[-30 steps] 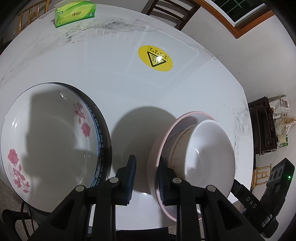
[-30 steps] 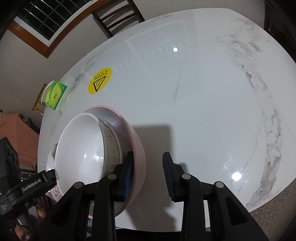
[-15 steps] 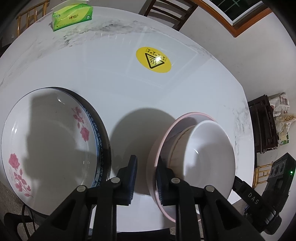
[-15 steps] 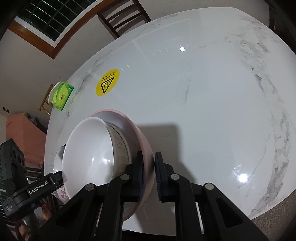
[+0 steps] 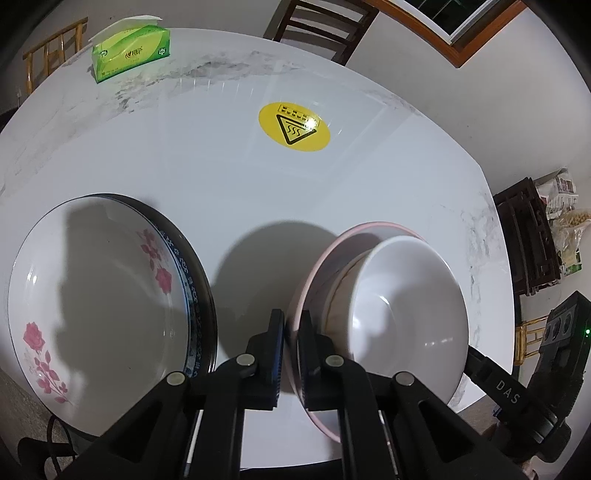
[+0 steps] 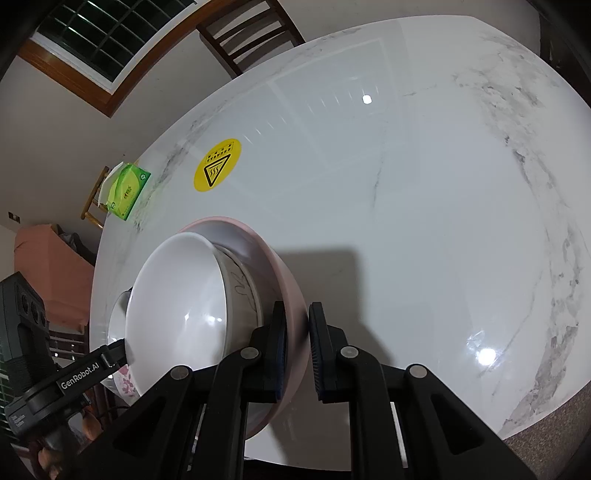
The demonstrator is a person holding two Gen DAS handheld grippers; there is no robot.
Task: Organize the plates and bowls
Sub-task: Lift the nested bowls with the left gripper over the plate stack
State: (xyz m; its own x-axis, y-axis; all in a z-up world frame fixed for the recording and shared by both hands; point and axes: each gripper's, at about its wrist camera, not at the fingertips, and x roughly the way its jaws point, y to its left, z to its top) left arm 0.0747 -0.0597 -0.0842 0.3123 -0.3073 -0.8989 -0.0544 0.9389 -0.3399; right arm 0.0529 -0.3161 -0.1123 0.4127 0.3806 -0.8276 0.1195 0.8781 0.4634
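A pink bowl (image 5: 332,264) with a white bowl (image 5: 406,295) nested inside it sits near the table's front edge. My left gripper (image 5: 291,321) is closing tight on the pink bowl's left rim, its pads pressing on both sides. In the right wrist view, my right gripper (image 6: 297,310) is shut on the opposite rim of the pink bowl (image 6: 284,273), beside the white bowl (image 6: 177,295). To the left lies a white plate with pink roses (image 5: 103,288), stacked on a dark-rimmed plate (image 5: 202,280). Whether the bowls are off the table I cannot tell.
The round white marble table (image 5: 184,147) carries a yellow warning sticker (image 5: 293,127) at its middle and a green tissue box (image 5: 131,53) at the far edge. A wooden chair (image 5: 321,26) stands behind the table. A dark shelf (image 5: 524,240) is at the right.
Both grippers have closed from open onto the pink bowl's rim, the left on one side and the right on the other. The bowls and plates have barely shifted.
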